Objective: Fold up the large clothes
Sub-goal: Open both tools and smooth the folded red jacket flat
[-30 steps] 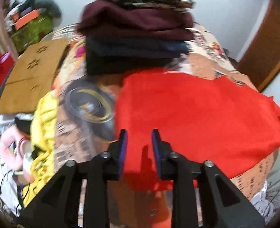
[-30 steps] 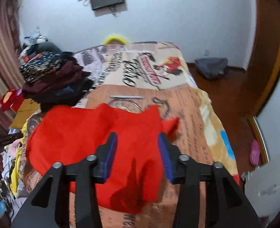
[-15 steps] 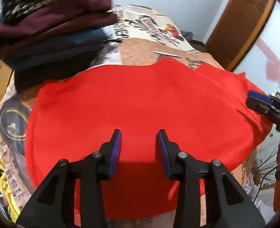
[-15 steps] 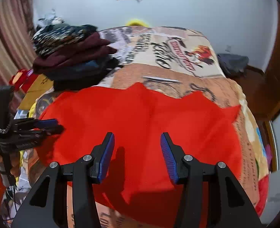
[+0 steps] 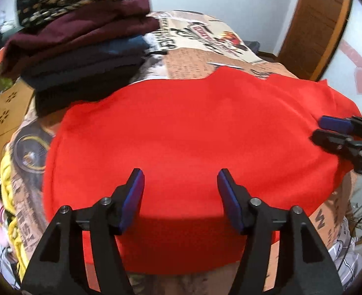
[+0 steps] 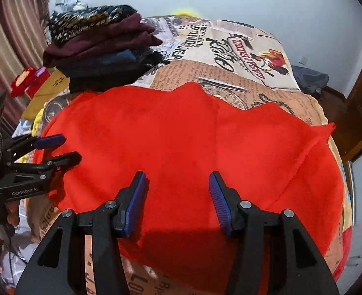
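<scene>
Red garment (image 5: 188, 132): spread over the near end of the bed (image 6: 232, 56), its near hem hanging over the bed's near edge; the far edge is wavy and a crease runs down the right part.
Left gripper (image 5: 181, 196): hangs over the near left part of the cloth, jaws apart with only flat cloth showing between the pads; they have just been opening, and nothing is pinched.
Right gripper (image 6: 178, 200): over the near middle-right of the cloth, jaws apart and just opened wider, also with nothing clamped.
Step in hand: likely picking the spots on the near hem to grasp for the first fold.
Risk, single-layer grab: if the garment lies in more than one layer, a pad closing on flat cloth may catch only the top one, and the fold would drag the lower one askew.
Risk, uneven grasp: the grippers sit at different places along the hem, so a lift from here could fold the cloth crooked.
Risk, slide: the overhanging hem could pull the garment off the near edge if it is lifted loosely.
Risk, stack of folded clothes (image 6: 99, 46): it sits just beyond the far left corner; a wide sweep could knock it.
</scene>
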A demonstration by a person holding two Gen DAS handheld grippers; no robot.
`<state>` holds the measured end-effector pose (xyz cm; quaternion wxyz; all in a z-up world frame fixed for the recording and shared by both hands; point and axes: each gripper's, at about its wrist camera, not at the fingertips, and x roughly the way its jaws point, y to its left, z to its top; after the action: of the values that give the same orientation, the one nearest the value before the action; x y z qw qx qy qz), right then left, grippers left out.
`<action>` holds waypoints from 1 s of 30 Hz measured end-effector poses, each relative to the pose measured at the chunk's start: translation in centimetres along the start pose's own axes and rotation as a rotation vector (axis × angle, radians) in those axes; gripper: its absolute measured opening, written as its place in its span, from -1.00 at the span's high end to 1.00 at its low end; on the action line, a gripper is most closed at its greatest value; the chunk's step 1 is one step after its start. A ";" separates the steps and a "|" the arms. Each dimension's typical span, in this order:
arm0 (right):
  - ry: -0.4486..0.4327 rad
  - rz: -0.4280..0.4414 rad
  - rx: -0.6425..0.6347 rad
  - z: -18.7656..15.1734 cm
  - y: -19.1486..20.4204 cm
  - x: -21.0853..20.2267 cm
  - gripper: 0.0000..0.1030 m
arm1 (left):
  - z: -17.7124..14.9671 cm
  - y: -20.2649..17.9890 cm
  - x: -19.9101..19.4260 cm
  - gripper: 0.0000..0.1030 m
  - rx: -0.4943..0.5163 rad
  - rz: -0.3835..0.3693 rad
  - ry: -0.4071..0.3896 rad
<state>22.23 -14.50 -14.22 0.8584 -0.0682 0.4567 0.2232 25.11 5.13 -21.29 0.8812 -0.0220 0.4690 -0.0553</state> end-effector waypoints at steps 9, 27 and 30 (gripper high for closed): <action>-0.024 -0.043 0.027 -0.1 -0.4 -0.8 -0.17 | -3.3 8.4 -1.0 -0.49 -0.313 0.041 0.028; -0.065 -0.035 -0.060 1.3 3.3 -0.9 -0.17 | -11.0 15.9 -0.4 -0.49 -0.814 -0.288 0.137; -0.024 -0.033 -0.081 1.0 3.9 0.5 -0.17 | -10.5 14.9 -0.2 -0.49 -0.803 -0.359 0.136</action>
<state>21.45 -10.56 -13.72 0.8640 -0.1080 0.4358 0.2280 17.43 20.14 -28.31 0.7463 -0.4399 0.4989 -0.0221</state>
